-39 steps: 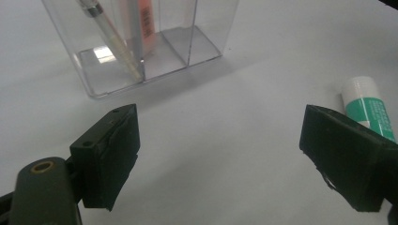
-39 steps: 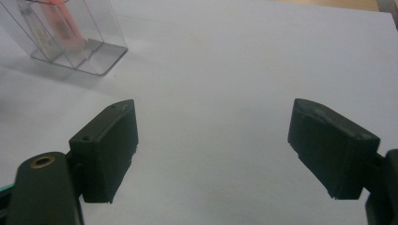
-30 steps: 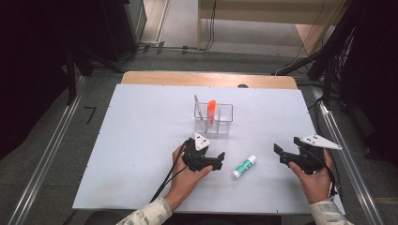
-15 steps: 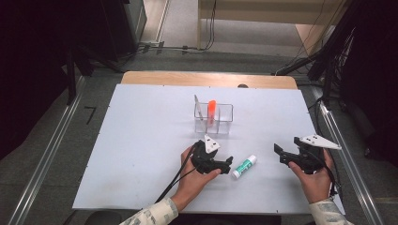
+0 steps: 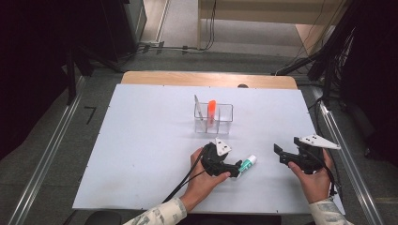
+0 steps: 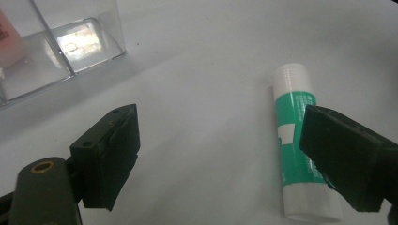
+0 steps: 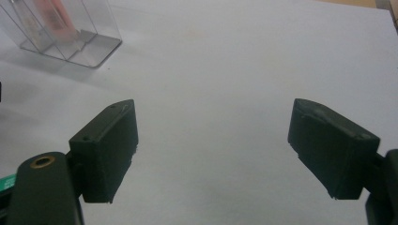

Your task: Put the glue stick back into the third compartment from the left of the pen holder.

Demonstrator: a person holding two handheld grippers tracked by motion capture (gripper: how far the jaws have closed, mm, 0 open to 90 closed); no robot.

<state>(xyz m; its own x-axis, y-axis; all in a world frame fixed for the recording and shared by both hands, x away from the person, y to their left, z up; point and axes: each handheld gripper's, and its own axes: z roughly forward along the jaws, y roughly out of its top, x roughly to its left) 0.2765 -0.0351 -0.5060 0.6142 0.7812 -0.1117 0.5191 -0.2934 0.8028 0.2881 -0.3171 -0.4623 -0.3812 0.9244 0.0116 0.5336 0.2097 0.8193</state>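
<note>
A green and white glue stick (image 5: 246,165) (image 6: 300,140) lies flat on the white table. My left gripper (image 5: 233,166) (image 6: 225,154) is open and low over the table, its right jaw in front of the stick's lower half, the stick just inside that jaw. A clear three-compartment holder (image 5: 213,119) (image 6: 56,56) (image 7: 61,33) stands behind, with an orange tube (image 5: 212,111) and a thin grey item (image 5: 198,107) upright in it. My right gripper (image 5: 281,154) (image 7: 213,150) is open above bare table at the right, nothing between its jaws.
The white table top (image 5: 141,140) has free room at the left and front. A wooden strip (image 5: 206,78) runs along its far edge. Metal rails (image 5: 47,154) flank both sides on the floor.
My left gripper has moved right toward the glue stick and now reaches it with its jaws. The right gripper has stayed in place.
</note>
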